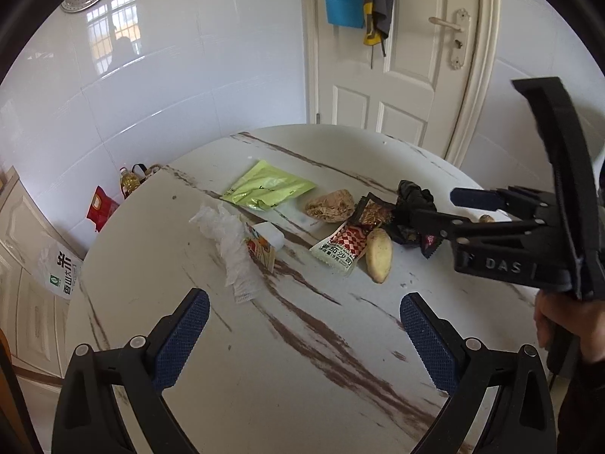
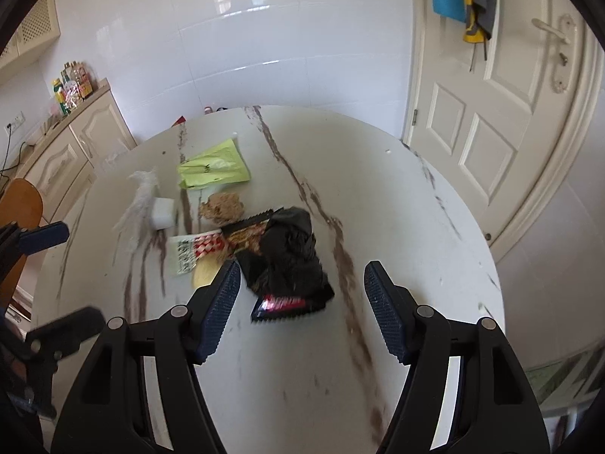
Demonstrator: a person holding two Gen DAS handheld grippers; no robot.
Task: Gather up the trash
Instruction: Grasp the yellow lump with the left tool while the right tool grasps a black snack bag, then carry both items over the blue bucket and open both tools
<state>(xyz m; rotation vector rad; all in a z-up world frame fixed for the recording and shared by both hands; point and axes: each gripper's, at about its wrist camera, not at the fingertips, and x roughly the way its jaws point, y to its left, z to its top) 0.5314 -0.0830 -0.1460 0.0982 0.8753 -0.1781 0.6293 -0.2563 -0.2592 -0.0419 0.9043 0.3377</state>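
Note:
Trash lies in a loose pile on the round marble-look table [image 1: 264, 359]. A crumpled black bag [image 2: 291, 249] with a dark snack wrapper [image 2: 281, 304] lies just ahead of my right gripper [image 2: 302, 295], which is open and empty above the table. A red-and-white sachet [image 1: 338, 249], a yellow peel piece [image 1: 379, 255], a brown lump [image 1: 329, 206], a lime-green pouch [image 1: 266, 185], clear crumpled plastic [image 1: 230, 242] and a small white box [image 1: 270, 236] lie farther out. My left gripper [image 1: 304, 325] is open and empty, short of the pile.
A white door [image 1: 397, 56] stands behind the table with cloths hanging on it. An oil bottle [image 1: 128, 179] and bags [image 1: 100, 208] sit on the floor by the tiled wall. Cabinets [image 2: 75, 143] stand at the left, a wooden chair back [image 2: 19, 204] near them.

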